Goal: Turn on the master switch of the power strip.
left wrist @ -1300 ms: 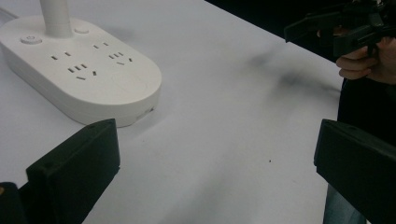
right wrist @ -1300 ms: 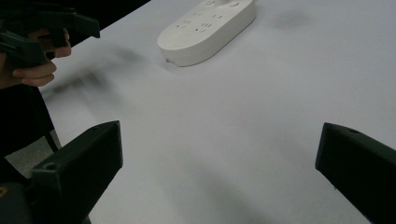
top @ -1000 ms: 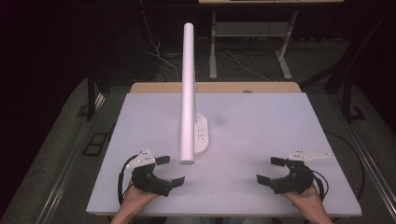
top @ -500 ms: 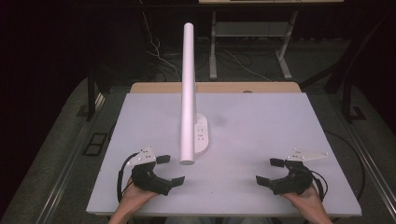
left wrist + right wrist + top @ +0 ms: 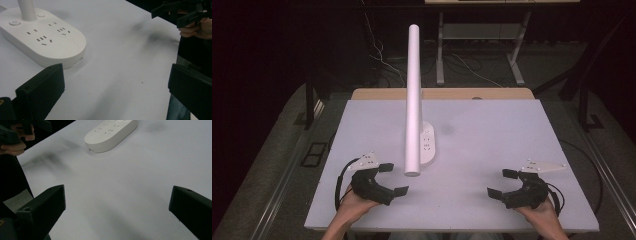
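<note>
A white desk lamp stands mid-table: an oval base (image 5: 427,146) with socket slots and a long white tube (image 5: 414,100) rising from it and leaning toward the camera. The base (image 5: 42,40) lies ahead-left of my left gripper (image 5: 115,97), which is open and holds nothing. In the high view that left gripper (image 5: 393,178) rests near the front-left edge, just left of the tube's end. My right gripper (image 5: 502,183) sits near the front-right edge, open and empty. From the right gripper (image 5: 117,215) the base (image 5: 111,132) lies far ahead.
The white table top (image 5: 492,140) has a faint dark smudge (image 5: 446,130) right of the lamp. A wooden strip (image 5: 442,93) borders the far edge. Beyond it are desk legs (image 5: 517,60) and cables on a dark floor. The other hand (image 5: 197,25) shows far off.
</note>
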Tool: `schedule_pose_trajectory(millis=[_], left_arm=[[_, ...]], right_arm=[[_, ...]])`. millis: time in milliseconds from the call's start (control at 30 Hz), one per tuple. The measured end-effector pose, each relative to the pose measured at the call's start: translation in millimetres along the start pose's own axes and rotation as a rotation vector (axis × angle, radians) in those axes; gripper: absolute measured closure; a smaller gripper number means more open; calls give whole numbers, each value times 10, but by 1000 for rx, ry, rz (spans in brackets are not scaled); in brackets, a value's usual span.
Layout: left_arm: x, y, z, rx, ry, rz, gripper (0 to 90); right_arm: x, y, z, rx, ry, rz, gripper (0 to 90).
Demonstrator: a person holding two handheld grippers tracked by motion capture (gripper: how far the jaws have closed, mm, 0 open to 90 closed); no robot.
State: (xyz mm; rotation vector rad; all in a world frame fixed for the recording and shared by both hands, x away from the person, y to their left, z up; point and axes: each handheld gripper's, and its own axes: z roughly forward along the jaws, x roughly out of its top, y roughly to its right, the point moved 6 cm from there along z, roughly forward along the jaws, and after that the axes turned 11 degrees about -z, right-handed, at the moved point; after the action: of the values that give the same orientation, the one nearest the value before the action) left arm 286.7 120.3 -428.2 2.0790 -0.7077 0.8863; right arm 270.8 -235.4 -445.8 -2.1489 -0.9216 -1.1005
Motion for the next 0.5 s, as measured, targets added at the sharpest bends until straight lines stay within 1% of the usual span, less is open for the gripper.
schedule_pose_trajectory(millis=[100,333,433,500], left_arm=[[22,-48,8,7,-20,0,0],[61,-94,12,11,-34,-2,0],[88,-118,6,17,-45,3,3],[109,-136,-1,19,-51,-4,10]], right_arm=[[-2,0,-2,1,-1,0,2],[-7,-5,3,4,-8,0,3],[-7,-6,2,4,-8,0,3],[-9,-6,1,3,-10,0,2]])
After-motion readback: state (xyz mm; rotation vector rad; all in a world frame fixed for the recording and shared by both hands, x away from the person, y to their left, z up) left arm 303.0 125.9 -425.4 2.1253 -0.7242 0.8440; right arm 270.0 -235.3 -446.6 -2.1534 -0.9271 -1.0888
